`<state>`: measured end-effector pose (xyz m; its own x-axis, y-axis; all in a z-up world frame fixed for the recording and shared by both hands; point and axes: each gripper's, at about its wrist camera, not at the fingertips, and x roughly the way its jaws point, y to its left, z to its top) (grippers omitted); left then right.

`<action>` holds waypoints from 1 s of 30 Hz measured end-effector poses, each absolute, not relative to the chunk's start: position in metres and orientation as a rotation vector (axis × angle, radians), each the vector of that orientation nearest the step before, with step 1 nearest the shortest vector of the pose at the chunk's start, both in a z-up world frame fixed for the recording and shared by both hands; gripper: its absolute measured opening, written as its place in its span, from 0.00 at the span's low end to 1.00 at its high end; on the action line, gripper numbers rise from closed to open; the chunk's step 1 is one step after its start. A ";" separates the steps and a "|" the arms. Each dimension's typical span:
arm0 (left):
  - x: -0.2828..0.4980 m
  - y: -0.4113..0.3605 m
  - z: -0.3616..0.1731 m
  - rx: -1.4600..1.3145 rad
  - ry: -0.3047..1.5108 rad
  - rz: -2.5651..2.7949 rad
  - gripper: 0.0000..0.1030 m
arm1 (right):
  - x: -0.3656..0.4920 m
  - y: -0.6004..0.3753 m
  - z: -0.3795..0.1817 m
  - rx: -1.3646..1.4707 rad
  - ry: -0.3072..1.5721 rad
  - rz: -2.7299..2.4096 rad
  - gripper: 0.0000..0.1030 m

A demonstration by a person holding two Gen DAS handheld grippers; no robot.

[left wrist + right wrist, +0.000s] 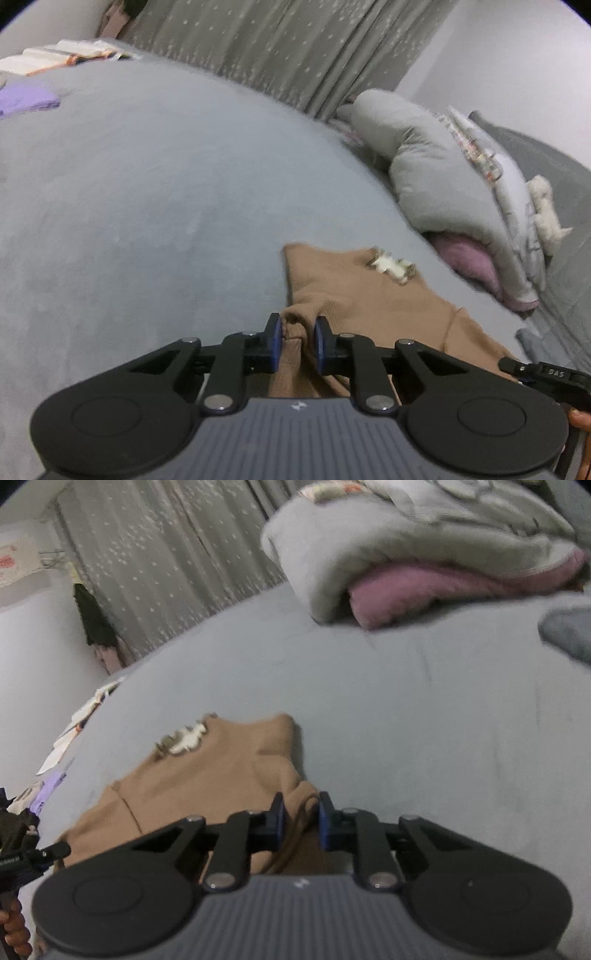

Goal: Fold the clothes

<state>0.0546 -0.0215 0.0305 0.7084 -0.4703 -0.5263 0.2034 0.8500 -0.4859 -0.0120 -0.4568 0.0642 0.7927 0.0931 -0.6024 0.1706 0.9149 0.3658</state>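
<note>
Tan garment [354, 299], no legible writing, is pinched at bunched edges by left claw [297, 341] and right claw [301, 819].

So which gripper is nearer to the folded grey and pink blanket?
Right. The right gripper pinches the brown garment's edge on the blanket's side; the left gripper pinches the opposite edge, with the garment between it and the blanket.
</note>
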 end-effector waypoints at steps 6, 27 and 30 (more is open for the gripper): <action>0.063 -0.019 0.012 -0.394 0.794 -0.349 0.18 | -0.006 -0.463 0.038 0.456 0.743 -0.058 0.19; 0.040 -0.013 0.034 -0.348 0.803 -0.311 0.17 | -0.010 -0.476 0.042 0.526 0.755 -0.032 0.43; 0.014 -0.037 0.049 -0.231 0.792 -0.412 0.18 | -0.005 -0.458 0.052 0.426 0.782 0.041 0.42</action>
<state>0.0139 -0.0367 0.0486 0.6287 -0.4413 -0.6403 0.2708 0.8961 -0.3517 -0.0051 -0.4582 0.0517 0.7129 0.1917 -0.6746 0.1203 0.9142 0.3870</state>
